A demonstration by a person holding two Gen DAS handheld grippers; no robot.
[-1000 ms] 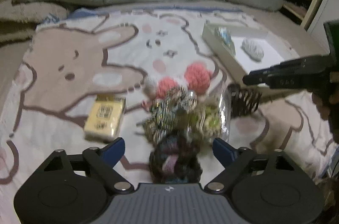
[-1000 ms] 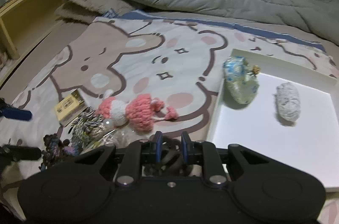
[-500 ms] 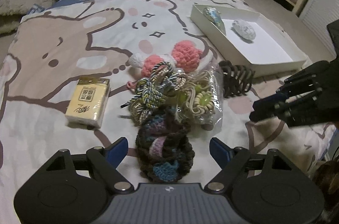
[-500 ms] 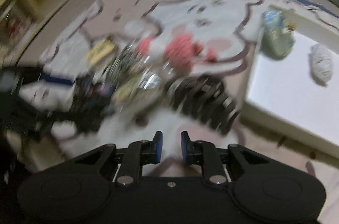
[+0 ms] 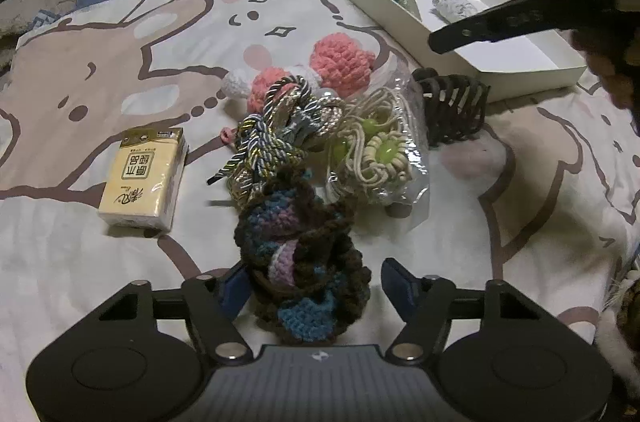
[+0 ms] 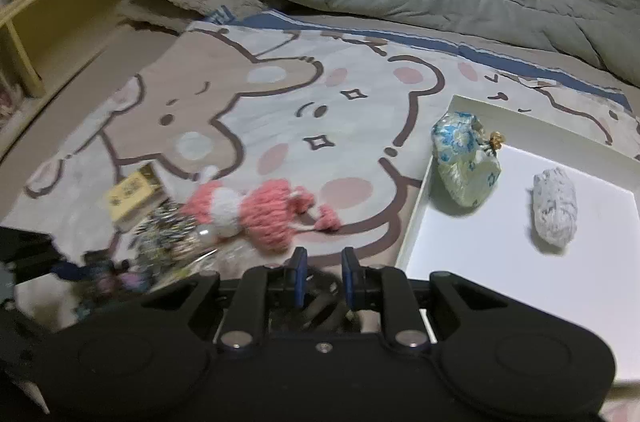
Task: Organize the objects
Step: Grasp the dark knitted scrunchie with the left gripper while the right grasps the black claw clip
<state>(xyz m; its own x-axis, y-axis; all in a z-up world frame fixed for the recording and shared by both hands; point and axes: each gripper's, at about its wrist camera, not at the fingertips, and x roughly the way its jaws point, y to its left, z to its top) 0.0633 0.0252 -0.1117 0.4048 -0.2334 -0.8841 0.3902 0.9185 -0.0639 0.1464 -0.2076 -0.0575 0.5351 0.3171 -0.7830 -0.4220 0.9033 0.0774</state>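
The left gripper (image 5: 314, 286) has sunk, its jaws just closing around the dark multicoloured crochet scrunchie (image 5: 300, 262), not yet pinching. The right gripper (image 6: 323, 276) is closed, empty. Two items lie in the white box (image 6: 580, 286); most remain on the blanket.

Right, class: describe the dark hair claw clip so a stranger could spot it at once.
Start at the shallow white box on the cartoon-bear blanket. Just in front of the box's near edge, beside the clear bag of cord ornaments, lies the hair claw clip. It is the only hard, dark, toothed plastic piece among soft yarn things.
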